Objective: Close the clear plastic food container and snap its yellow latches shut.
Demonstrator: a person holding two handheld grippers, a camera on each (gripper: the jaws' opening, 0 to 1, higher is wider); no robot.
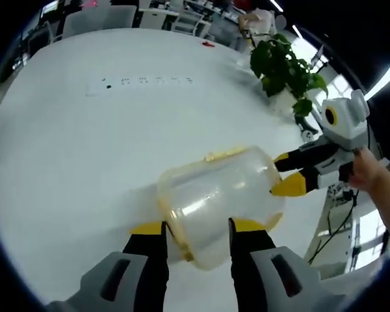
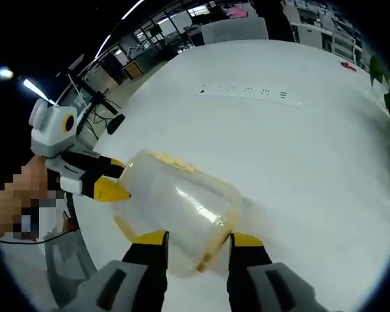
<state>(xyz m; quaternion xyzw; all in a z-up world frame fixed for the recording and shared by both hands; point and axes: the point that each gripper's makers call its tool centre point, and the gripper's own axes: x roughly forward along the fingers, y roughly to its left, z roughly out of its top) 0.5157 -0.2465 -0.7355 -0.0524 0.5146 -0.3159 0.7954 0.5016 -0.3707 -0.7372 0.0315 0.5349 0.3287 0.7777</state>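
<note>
Clear plastic container (image 1: 218, 201) with yellow trim is held up off the white counter (image 1: 84, 143), lying on its side between the two grippers. No brand or label readable on it; a strip of small dark marks (image 1: 143, 80) on the counter farther back is too small to read. In the left gripper view, the left gripper (image 1: 196, 242) has its black, yellow-tipped jaws partly open with the container's near end sitting between them, rim edge against the jaws; looks gripped, but contact is hard to confirm through the clear plastic. The right gripper (image 1: 292, 174) comes in from the right of that view, its yellow tips touching the container's far end, a person's hand (image 1: 370, 174) behind it on the handle. In the right gripper view, the right gripper (image 2: 196, 244) likewise straddles its end of the container (image 2: 179, 208), jaws partly open around the yellow-rimmed edge, and the left gripper (image 2: 107, 182) enters from the left with a yellow tip against the other end. A yellow latch piece (image 2: 172, 162) runs along the container's upper side; whether the latches are snapped I cannot tell. A green potted plant (image 1: 283, 68) stands at the counter's far edge, with office chairs (image 1: 97, 18) beyond.
</note>
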